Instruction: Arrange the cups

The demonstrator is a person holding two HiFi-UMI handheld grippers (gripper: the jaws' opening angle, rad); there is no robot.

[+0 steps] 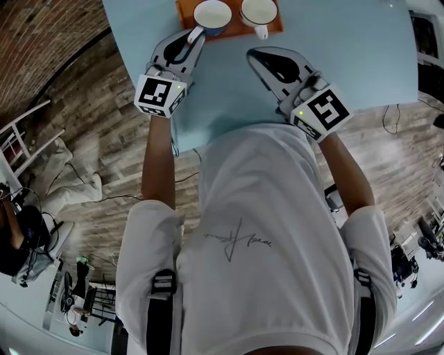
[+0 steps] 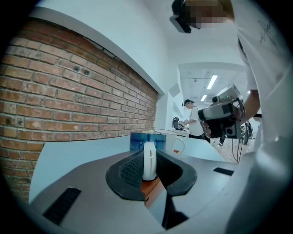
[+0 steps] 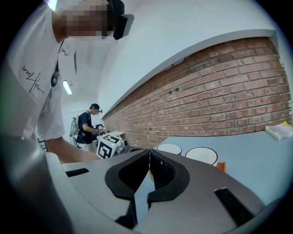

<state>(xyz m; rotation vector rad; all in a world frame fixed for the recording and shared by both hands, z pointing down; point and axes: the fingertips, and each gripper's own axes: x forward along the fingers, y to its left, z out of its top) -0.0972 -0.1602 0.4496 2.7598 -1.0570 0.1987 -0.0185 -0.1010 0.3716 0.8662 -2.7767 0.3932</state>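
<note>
A blue ceramic cup with a white inside (image 1: pixel 212 15) stands upright, mouth up, on the left part of a flat orange tray (image 1: pixel 234 30) at the far edge of the pale blue table (image 1: pixel 347 62). Its white loop handle (image 1: pixel 195 32) points towards the near left, and in the left gripper view the loop stands on end. The left gripper (image 1: pixel 196 35) reaches in from the near left along the line of the handle, and its jaws are clamped on the loop, one dark pad on each side.

Just to the right on the same tray stands a white cup with a thin orange rim (image 1: pixel 259 10), also upright, its handle pointing to the near side. The two cups sit close together; whether they touch cannot be told.

The right gripper (image 1: pixel 251 54) lies over the table just near of the tray, below the white cup, with its jaws together and nothing between them. A red brick wall (image 3: pixel 219 91) runs behind the table, and a pale yellow flat thing (image 3: pixel 280 131) lies on the table at the far right.
</note>
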